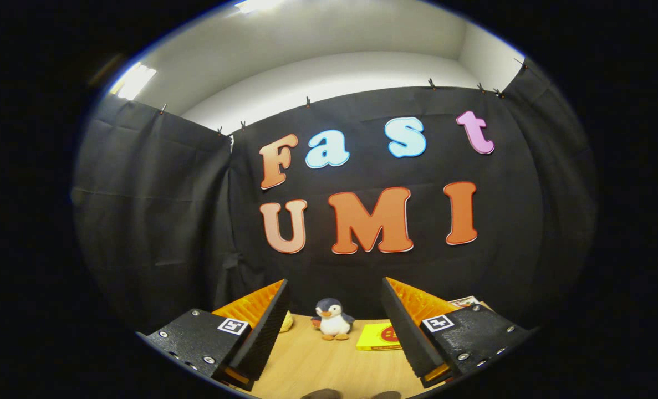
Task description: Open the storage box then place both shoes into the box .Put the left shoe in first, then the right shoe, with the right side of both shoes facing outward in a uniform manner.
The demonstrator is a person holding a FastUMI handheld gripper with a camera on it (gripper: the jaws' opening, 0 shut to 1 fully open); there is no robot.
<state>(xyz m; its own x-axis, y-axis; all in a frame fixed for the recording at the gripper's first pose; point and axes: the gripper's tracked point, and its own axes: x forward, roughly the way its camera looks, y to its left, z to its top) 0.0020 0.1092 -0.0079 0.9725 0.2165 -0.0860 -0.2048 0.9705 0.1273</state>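
Observation:
My gripper (334,293) is open, held level and raised above a wooden table (317,360), with nothing between its fingers (268,321). Two dark rounded shapes (351,394) peek up just below the fingers at the table's near edge; I cannot tell what they are.
A small plush penguin (333,319) stands at the back of the table, beyond the fingers. A flat yellow packet (377,337) lies to its right, near the right finger. A pale rounded object (287,321) shows behind the left finger. Black cloth walls close the booth.

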